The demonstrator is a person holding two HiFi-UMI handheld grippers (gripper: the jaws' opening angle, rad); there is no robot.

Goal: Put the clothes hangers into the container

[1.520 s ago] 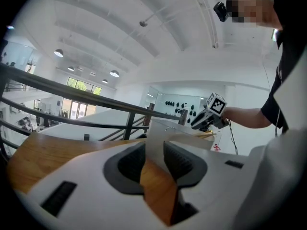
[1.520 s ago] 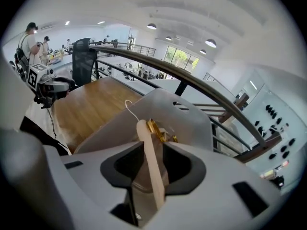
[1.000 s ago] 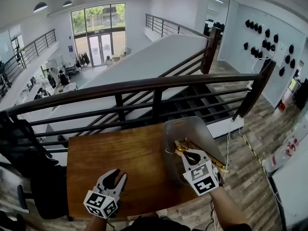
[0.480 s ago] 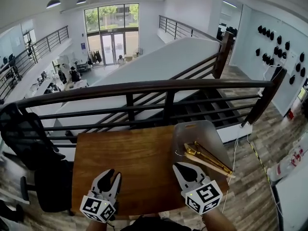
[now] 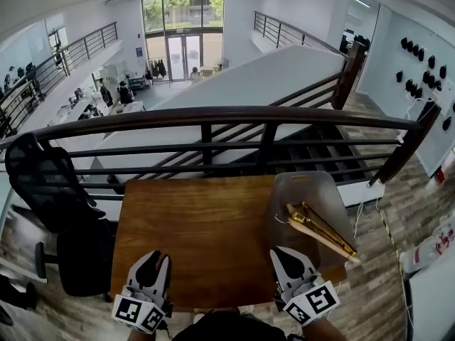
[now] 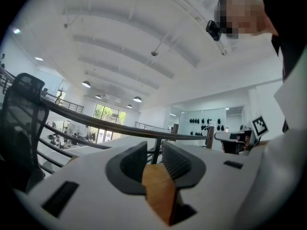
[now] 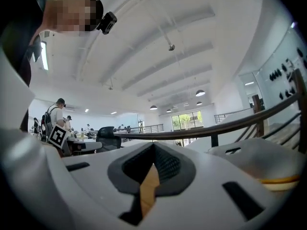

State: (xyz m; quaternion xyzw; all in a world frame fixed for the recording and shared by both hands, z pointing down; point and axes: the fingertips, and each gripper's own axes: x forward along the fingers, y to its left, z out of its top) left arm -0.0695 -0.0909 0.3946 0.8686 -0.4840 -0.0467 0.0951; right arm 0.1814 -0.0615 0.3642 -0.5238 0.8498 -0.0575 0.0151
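Note:
Several golden-wood clothes hangers [image 5: 320,229] lie together in a translucent grey container [image 5: 313,181] at the right end of the wooden table [image 5: 199,233]. My right gripper [image 5: 286,256] hovers near the table's front edge, just left of the container, apart from the hangers, shut and empty. In the right gripper view its pads [image 7: 160,164] meet, and the container [image 7: 259,157] shows at the right with a hanger edge [image 7: 278,180]. My left gripper [image 5: 159,258] is at the front left. Its jaws have just been closing and stand a little open, nothing between them [image 6: 154,150].
A dark metal railing [image 5: 213,119] runs along the table's far edge, with a stairwell and lower floor beyond. A black office chair [image 5: 50,183] stands left of the table. Both grippers sit close to the table's front edge.
My right gripper has drawn back out of the container, away from the hangers, toward the table's front edge. My left gripper has also pulled back. The hangers stay in the container.

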